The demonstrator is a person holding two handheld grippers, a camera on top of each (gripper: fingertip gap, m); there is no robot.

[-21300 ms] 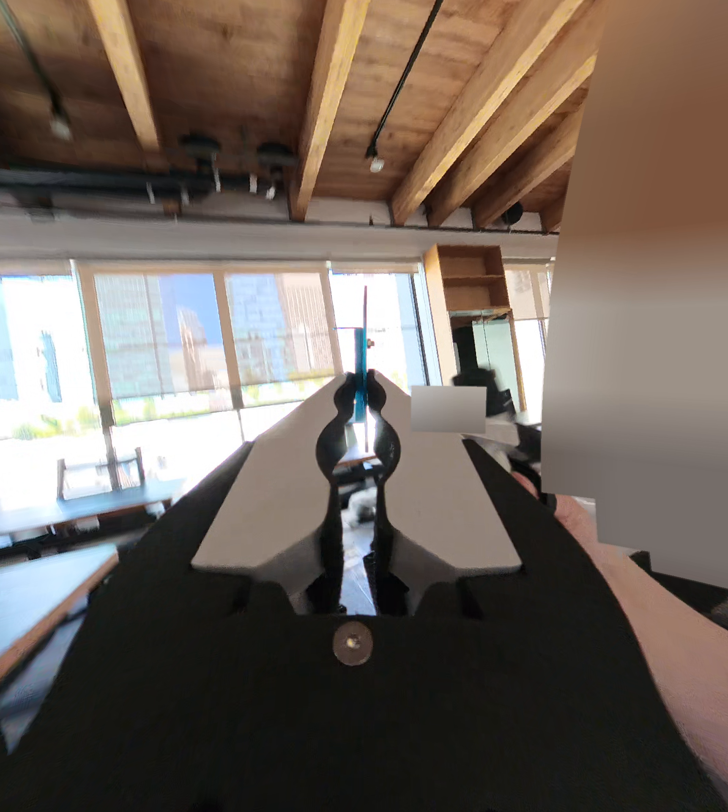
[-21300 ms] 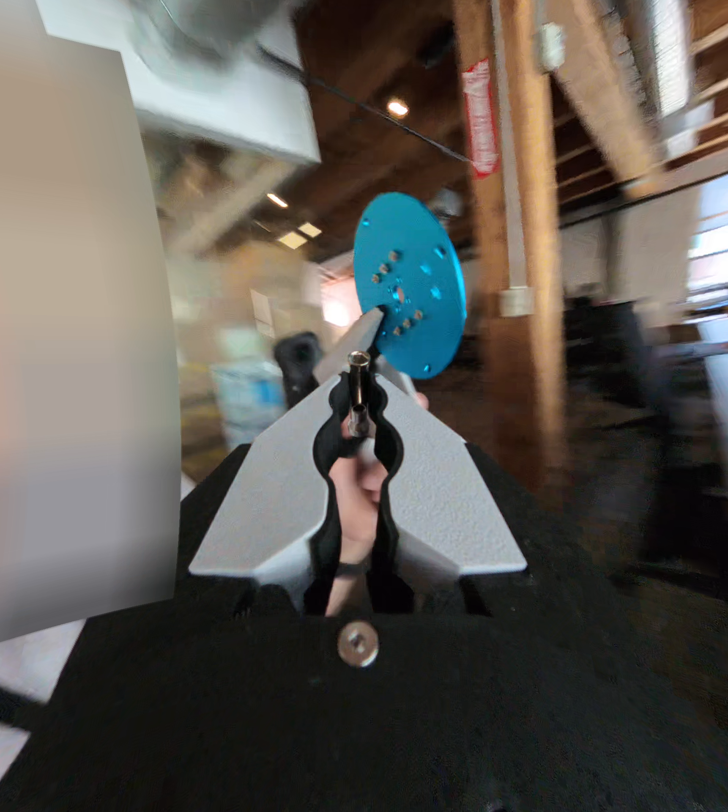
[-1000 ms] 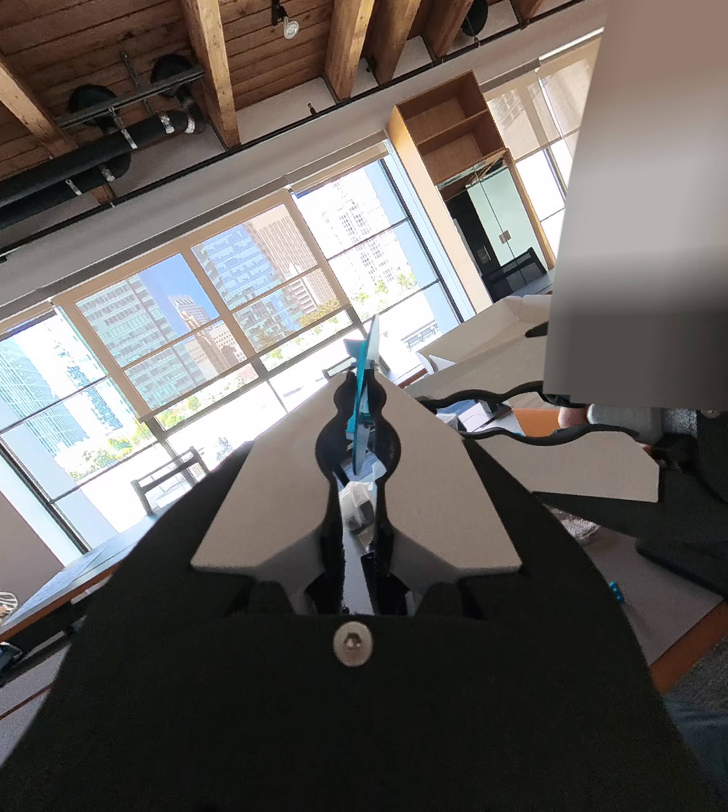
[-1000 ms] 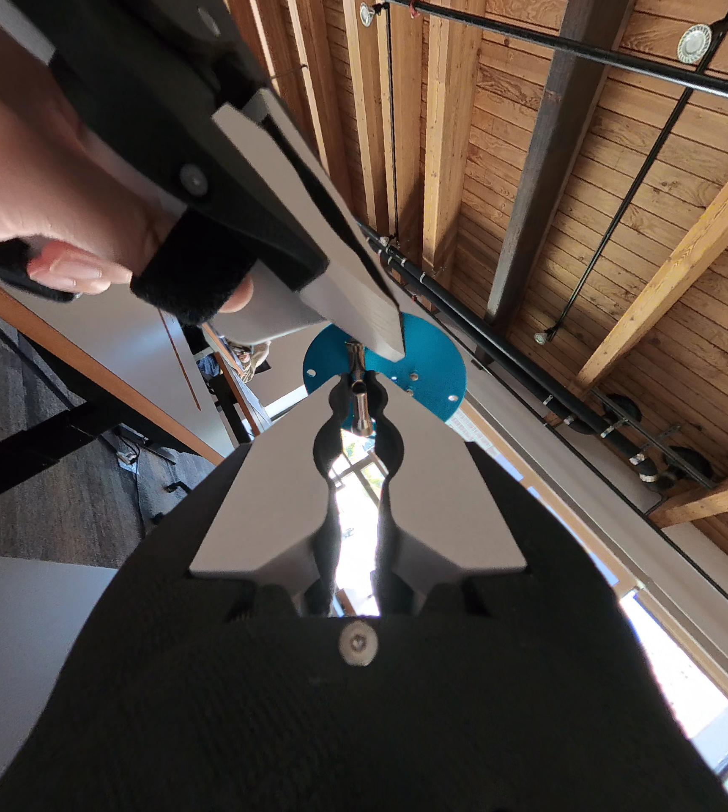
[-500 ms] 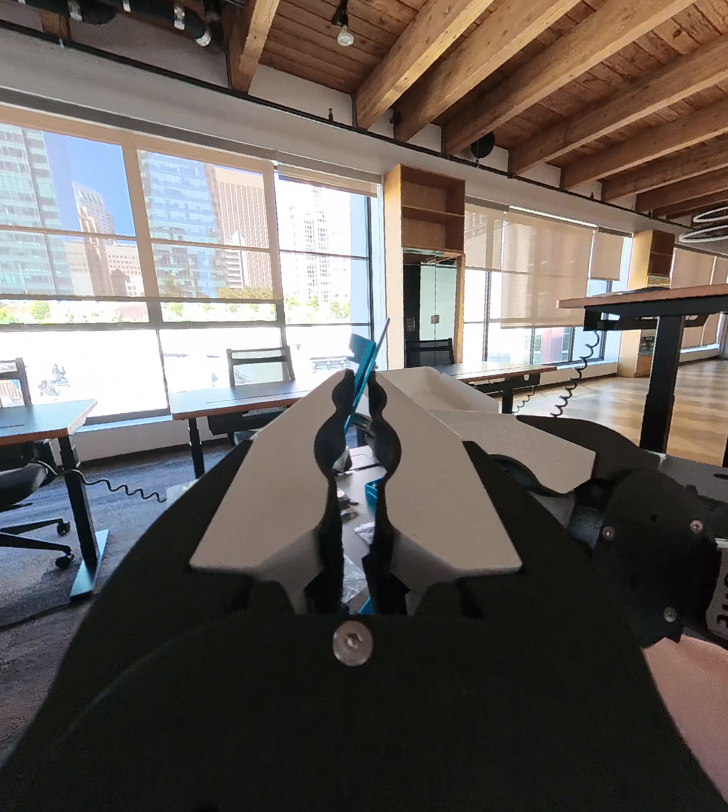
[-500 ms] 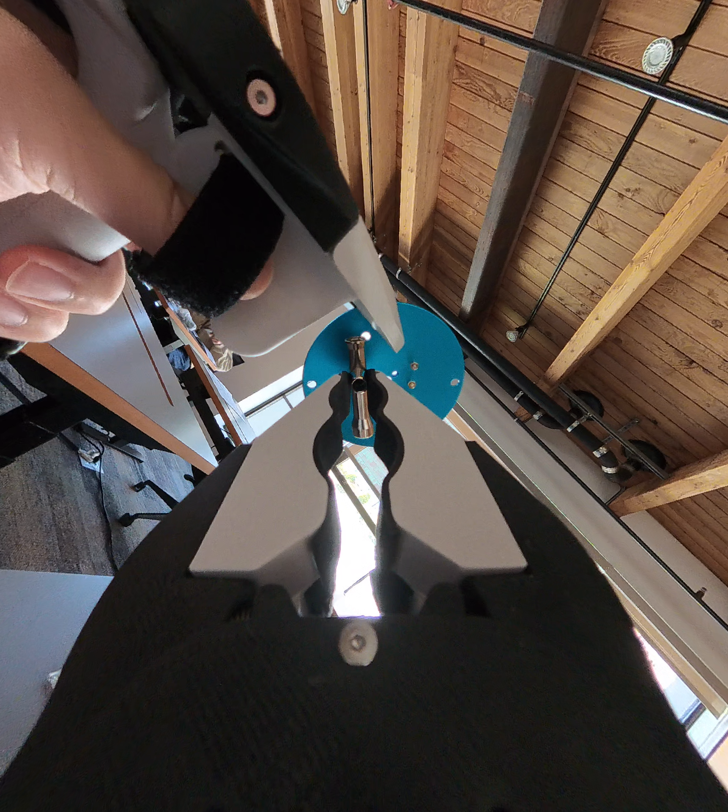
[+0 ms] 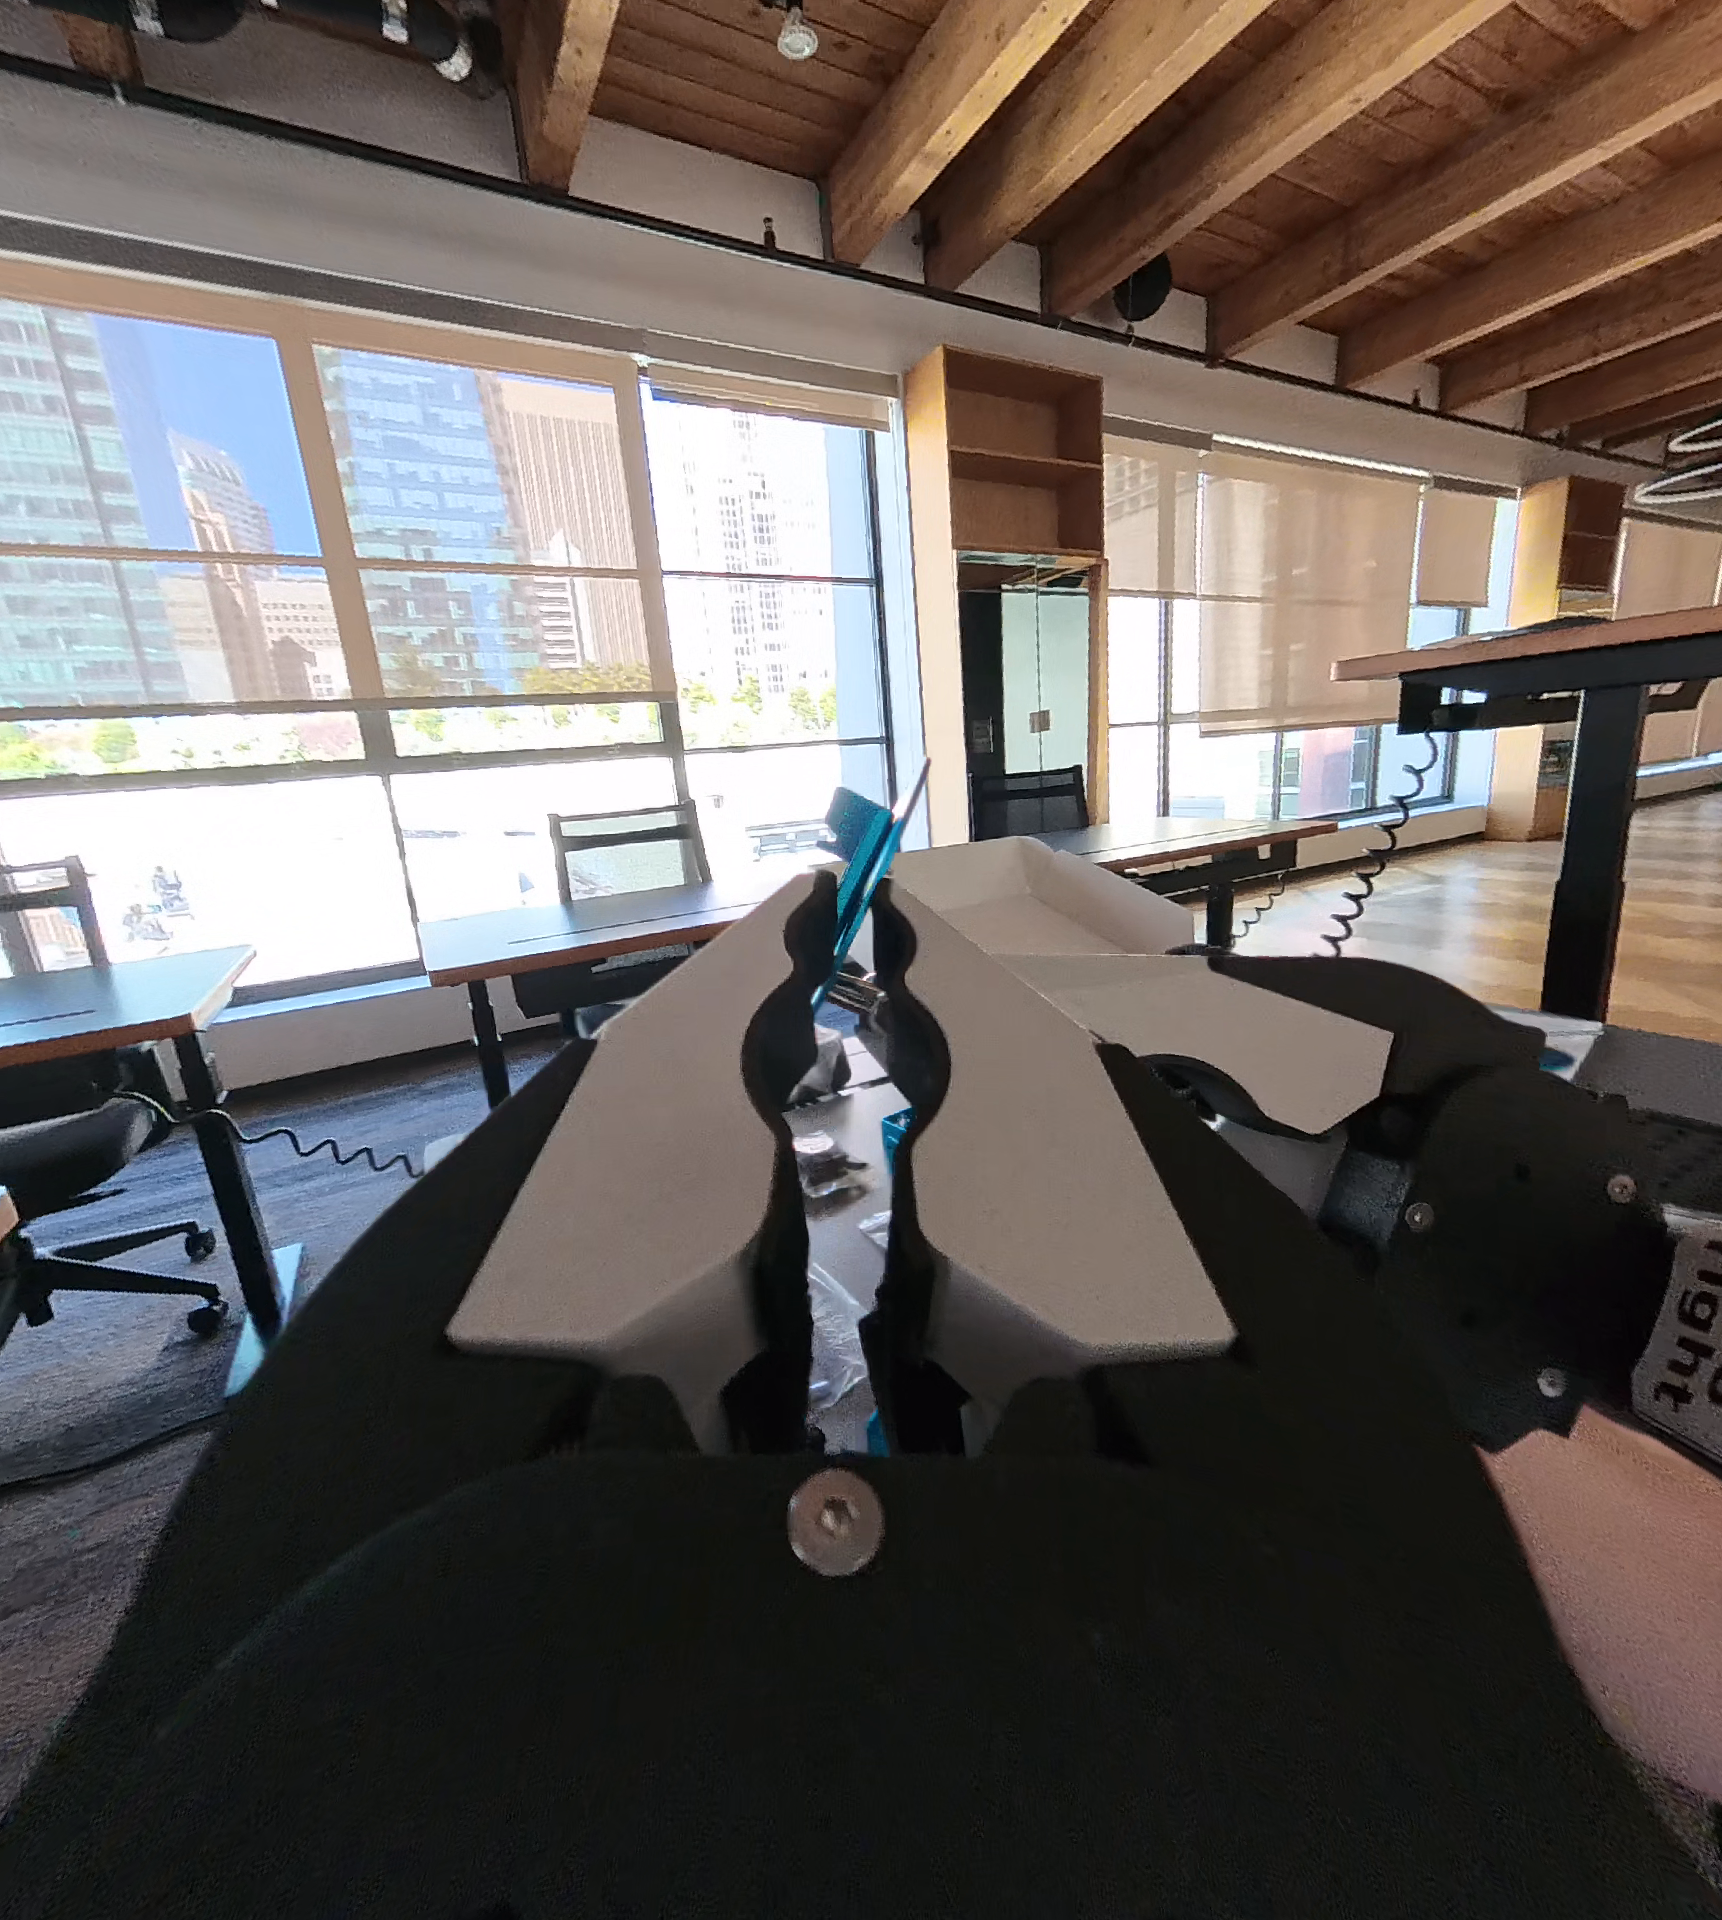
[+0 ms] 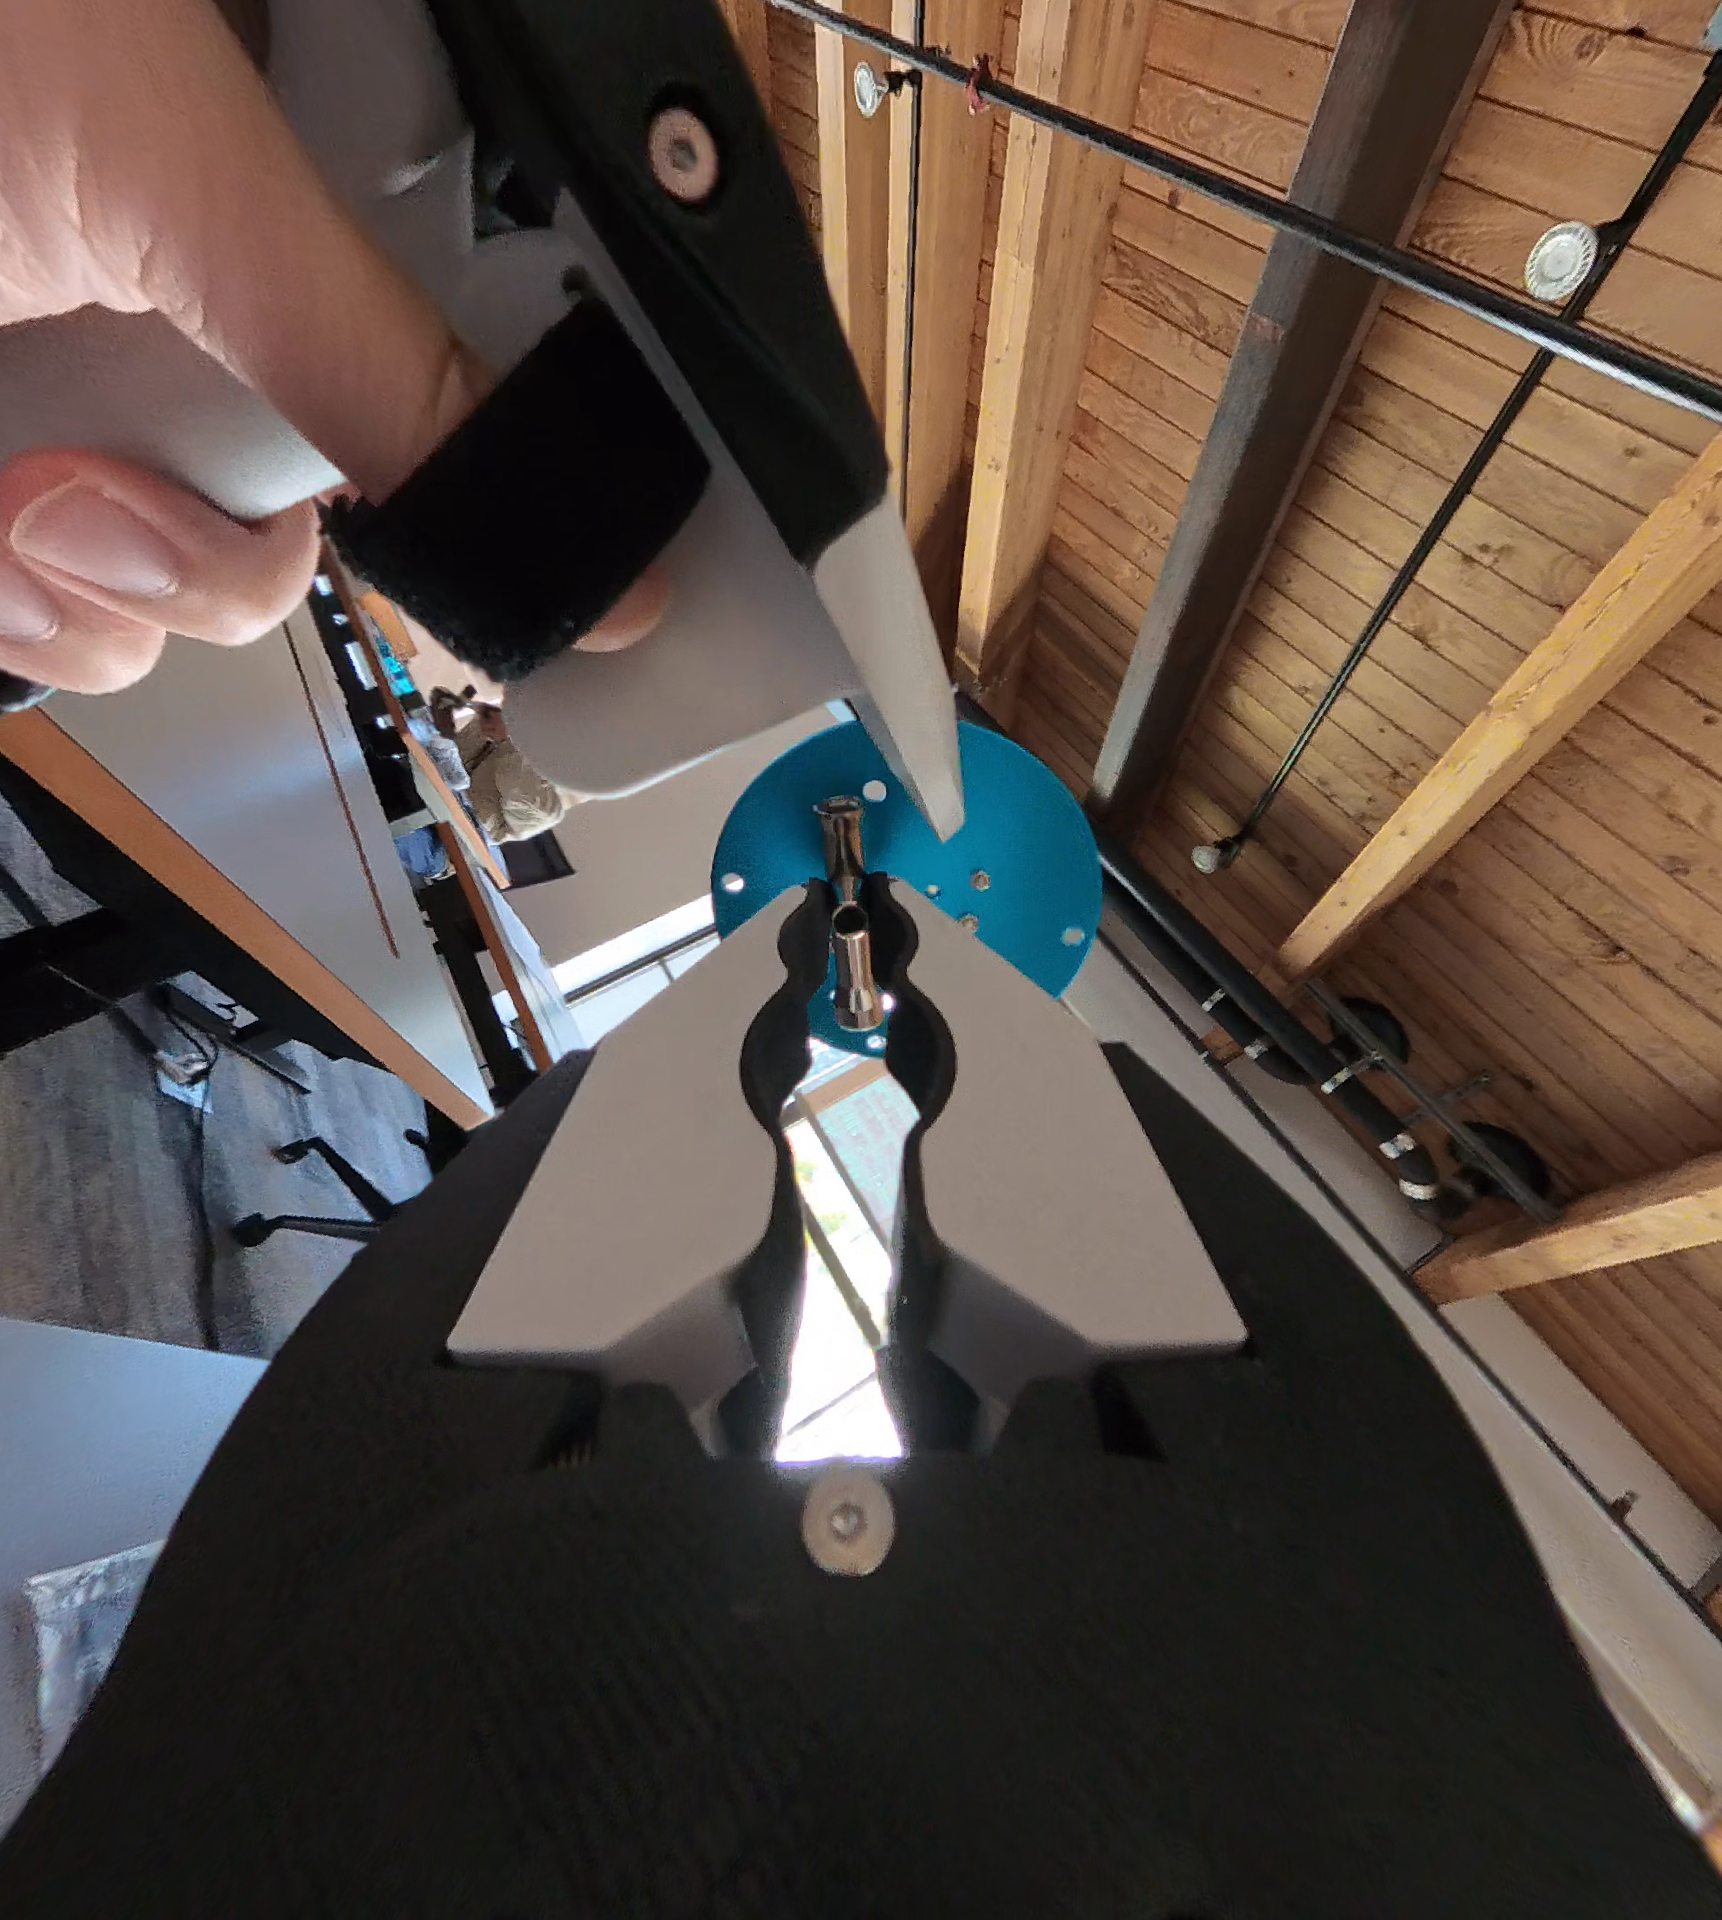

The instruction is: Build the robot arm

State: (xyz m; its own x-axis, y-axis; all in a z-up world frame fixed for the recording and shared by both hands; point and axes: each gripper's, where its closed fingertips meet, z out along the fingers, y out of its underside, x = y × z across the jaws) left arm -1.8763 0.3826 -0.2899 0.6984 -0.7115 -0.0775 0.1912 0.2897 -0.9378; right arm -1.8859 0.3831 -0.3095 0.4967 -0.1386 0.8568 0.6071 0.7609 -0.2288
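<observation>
My left gripper (image 7: 853, 891) is shut on the rim of a blue metal disc (image 7: 862, 868), which I see edge-on and tilted right. In the right wrist view the disc (image 8: 1023, 883) faces me, with small holes and screws, and a left gripper finger (image 8: 898, 665) comes down onto its top edge from a person's hand (image 8: 109, 343). My right gripper (image 8: 849, 902) is shut on a short shiny metal standoff (image 8: 849, 966), held close against the disc's face. A second standoff (image 8: 839, 831) stands on the disc just beyond it. The right gripper's fingers (image 7: 1200, 997) reach in from the right.
Desks (image 7: 566, 925) and office chairs (image 7: 57, 1164) stand before large windows. A raised desk (image 7: 1615, 644) is at the right. Small clear bags of parts (image 7: 831, 1340) lie on the table below the fingers. The right wrist view looks up at wooden ceiling beams (image 8: 1563, 623) and a black pipe (image 8: 1283, 1049). Less than 4 cm separates the two grippers' tips.
The left wrist view has tilted from the ceiling and windows to a level look across the room. The right gripper has shifted slightly against the disc. Both grips are unchanged.
</observation>
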